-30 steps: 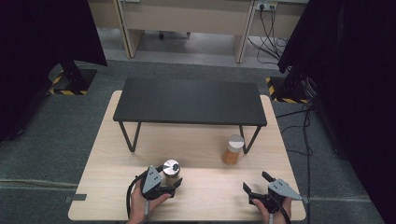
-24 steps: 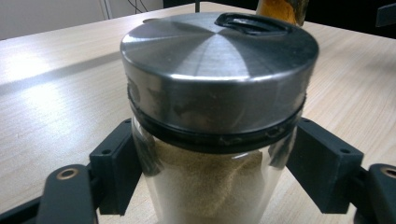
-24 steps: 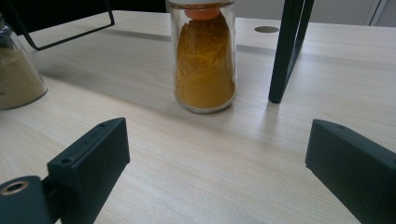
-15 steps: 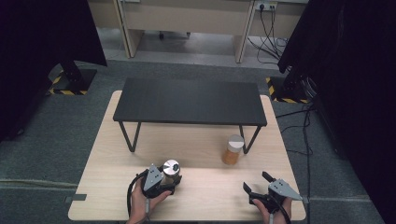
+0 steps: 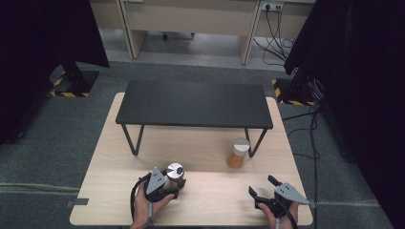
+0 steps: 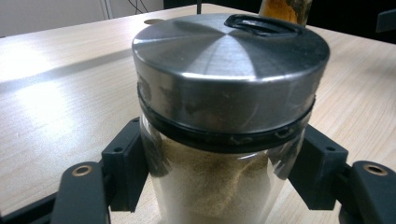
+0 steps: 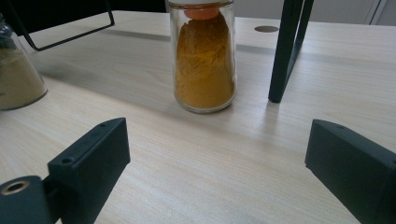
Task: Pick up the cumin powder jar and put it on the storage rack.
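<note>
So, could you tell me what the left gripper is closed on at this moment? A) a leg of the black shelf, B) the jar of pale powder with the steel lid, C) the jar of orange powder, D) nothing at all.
B: in the left gripper view both jaws press on the glass of the steel-lidded jar, held by the left gripper; the orange jar stands apart.

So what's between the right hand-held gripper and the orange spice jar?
Nothing: in the right gripper view, bare tabletop runs from the open right hand-held gripper to the orange spice jar. The high view agrees.
</note>
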`<action>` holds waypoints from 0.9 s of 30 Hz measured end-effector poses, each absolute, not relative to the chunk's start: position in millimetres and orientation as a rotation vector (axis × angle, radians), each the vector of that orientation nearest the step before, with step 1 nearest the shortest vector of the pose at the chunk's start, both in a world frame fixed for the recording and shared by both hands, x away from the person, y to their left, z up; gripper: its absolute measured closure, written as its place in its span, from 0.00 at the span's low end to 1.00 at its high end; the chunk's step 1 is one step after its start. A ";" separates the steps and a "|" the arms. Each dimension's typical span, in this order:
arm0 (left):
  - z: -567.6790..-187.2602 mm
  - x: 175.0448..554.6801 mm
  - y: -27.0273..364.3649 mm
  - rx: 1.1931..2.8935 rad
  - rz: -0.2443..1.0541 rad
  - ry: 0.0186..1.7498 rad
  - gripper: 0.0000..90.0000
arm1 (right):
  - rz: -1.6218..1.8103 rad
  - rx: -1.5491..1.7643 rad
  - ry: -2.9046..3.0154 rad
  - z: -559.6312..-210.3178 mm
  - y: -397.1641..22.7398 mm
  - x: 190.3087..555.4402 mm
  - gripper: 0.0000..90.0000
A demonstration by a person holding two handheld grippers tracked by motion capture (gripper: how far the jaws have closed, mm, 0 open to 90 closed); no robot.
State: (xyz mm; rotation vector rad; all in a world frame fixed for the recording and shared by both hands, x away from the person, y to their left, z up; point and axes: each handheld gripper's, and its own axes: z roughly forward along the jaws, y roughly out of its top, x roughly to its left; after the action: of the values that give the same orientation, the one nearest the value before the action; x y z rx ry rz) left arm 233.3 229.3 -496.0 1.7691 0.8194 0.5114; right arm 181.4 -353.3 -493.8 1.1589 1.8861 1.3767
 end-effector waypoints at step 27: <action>-444.9 204.6 243.7 1.688 0.556 0.792 0.34 | 1.369 1.158 1.892 -492.9 -352.3 182.1 0.08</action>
State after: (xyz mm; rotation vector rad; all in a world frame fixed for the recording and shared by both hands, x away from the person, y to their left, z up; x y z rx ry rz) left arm 204.6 243.7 -444.9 1.6876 0.7920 0.5561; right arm 182.1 -352.3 -492.9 1.1582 1.8923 1.3688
